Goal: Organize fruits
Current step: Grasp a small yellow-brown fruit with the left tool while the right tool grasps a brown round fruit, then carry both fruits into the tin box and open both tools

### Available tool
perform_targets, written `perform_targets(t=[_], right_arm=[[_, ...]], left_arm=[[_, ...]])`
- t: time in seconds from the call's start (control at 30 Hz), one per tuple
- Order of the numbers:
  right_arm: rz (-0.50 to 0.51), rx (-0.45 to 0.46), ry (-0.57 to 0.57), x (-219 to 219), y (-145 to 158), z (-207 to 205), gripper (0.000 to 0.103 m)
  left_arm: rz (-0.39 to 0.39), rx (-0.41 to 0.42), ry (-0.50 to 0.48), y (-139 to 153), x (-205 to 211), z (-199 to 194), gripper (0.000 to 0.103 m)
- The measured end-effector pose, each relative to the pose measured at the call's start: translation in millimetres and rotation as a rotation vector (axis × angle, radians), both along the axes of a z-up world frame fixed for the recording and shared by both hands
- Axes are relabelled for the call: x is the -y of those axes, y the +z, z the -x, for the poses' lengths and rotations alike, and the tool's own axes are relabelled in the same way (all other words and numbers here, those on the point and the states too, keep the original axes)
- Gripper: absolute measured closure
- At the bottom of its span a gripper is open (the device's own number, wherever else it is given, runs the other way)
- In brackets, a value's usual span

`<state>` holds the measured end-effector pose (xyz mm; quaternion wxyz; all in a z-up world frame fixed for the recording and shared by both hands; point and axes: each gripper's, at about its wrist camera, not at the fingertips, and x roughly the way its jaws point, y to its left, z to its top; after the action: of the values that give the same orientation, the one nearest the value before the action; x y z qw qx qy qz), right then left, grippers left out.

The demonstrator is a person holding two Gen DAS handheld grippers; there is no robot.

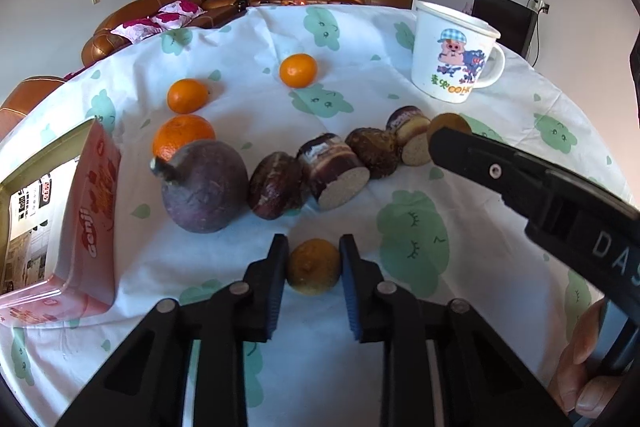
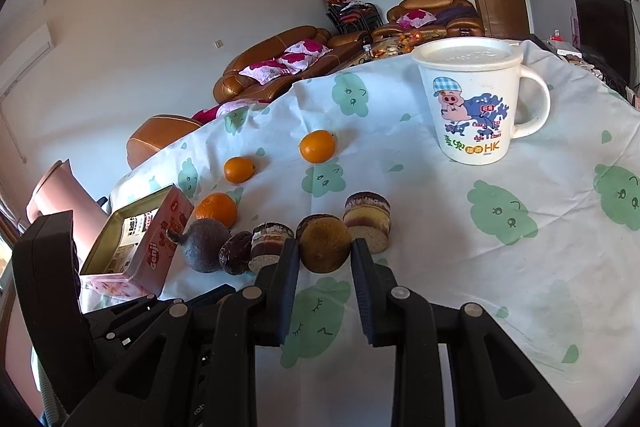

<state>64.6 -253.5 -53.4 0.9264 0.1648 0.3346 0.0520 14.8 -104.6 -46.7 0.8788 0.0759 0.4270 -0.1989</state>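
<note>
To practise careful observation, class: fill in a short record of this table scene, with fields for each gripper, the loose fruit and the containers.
left gripper: fingers flank a brownish citrus fruit; grip unclear
right gripper: fingers flank a second browned fruit; grip unclear
bright oranges: three, loose on the cloth
containers: open Genji tin; lidded cartoon mug

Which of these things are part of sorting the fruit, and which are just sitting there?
Part of the job: three bright oranges, brownish fruit in the left tongs, another in the right tongs.

Just lying about: cartoon mug, pink tin.
</note>
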Motion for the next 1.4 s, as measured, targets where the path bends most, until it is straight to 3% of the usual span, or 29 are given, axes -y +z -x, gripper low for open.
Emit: perform_targets(t=[0.13, 0.3, 0.4, 0.53, 0.83, 1.0, 1.23, 1.4], right_arm=[[0.054, 0.020, -0.018, -5, 2, 1, 0.074], [0.137, 0.085, -0.046, -12, 10, 9, 0.074], [0.181, 0.119, -0.043, -20, 15, 14, 0.074], [0.192, 0.113, 0.003, -41, 18, 13, 0.074], [0.191, 0.137, 0.177, -139, 37, -12, 0.074], [0.190, 0.133, 0.263, -197, 36, -36, 0.074], [0.167, 0.076, 0.303, -240, 15, -66, 0.074], [0.167, 0.035, 0.339, -250, 0, -73, 0.074]], left_arm=[[0.048, 0.026, 0.037, 8, -15, 3, 0.076], [-0.034, 0.224, 0.072, 28, -26, 14, 0.076], [-0.018, 0.261, 0.093, 40, -47, 12, 0.076], [-0.059, 0.315, 0.175, 48, -82, 3, 0.076], [-0.065, 0.342, 0.402, 58, -182, -20, 0.076], [-0.092, 0.315, 0.497, 50, -222, -33, 0.076], [-0.181, 0.292, 0.577, 36, -242, -42, 0.076], [-0.182, 0.232, 0.590, 27, -249, -49, 0.076]])
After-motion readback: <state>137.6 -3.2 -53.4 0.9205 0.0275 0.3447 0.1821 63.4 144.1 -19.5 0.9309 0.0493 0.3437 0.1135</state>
